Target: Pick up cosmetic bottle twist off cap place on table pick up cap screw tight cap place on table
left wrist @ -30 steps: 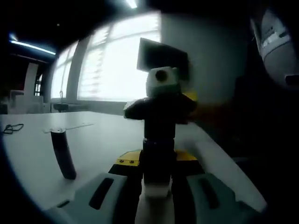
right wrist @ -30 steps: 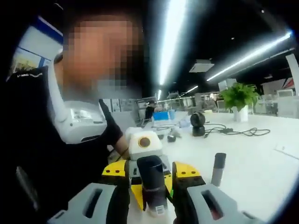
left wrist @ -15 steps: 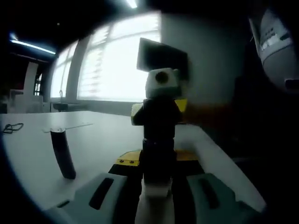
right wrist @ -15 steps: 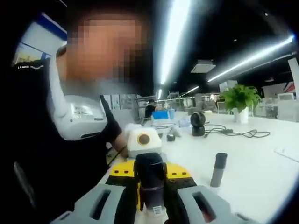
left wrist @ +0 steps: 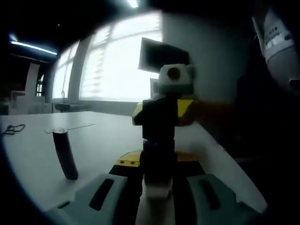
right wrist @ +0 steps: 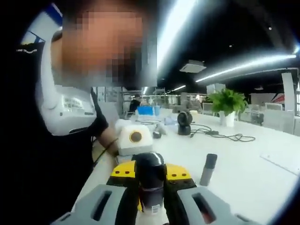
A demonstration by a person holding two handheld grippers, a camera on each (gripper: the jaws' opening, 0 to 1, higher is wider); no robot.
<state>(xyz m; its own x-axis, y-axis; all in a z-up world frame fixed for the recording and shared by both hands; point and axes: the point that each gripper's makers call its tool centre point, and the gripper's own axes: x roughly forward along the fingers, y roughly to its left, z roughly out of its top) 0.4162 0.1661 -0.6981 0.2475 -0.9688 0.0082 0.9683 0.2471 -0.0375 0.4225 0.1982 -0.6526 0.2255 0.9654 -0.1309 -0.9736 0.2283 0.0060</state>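
In the left gripper view the cosmetic bottle [left wrist: 158,161] stands upright, dark above a white base, with my left gripper [left wrist: 158,164] shut on its body. My right gripper [left wrist: 161,117] reaches in from beyond and clamps the top of the bottle, its yellow pads on either side. In the right gripper view the dark rounded cap [right wrist: 149,168] sits between the yellow-tipped jaws of my right gripper [right wrist: 150,176], which is shut on it. A strip of the bottle [right wrist: 151,206] with a small label shows below the cap.
A slim dark tube [left wrist: 65,157] stands on the white table [left wrist: 103,140], also seen as the tube [right wrist: 208,169] to the right of my jaws. Further off on the table [right wrist: 243,173] are a potted plant [right wrist: 227,105], a small fan [right wrist: 184,123] and cables. A person's dark sleeve and gloved hand [right wrist: 101,126] are close on the left.
My right jaws have closed in onto the cap. Since then the right gripper has rolled a little about the bottle top, its yellow pads now showing. The bottle stays put.
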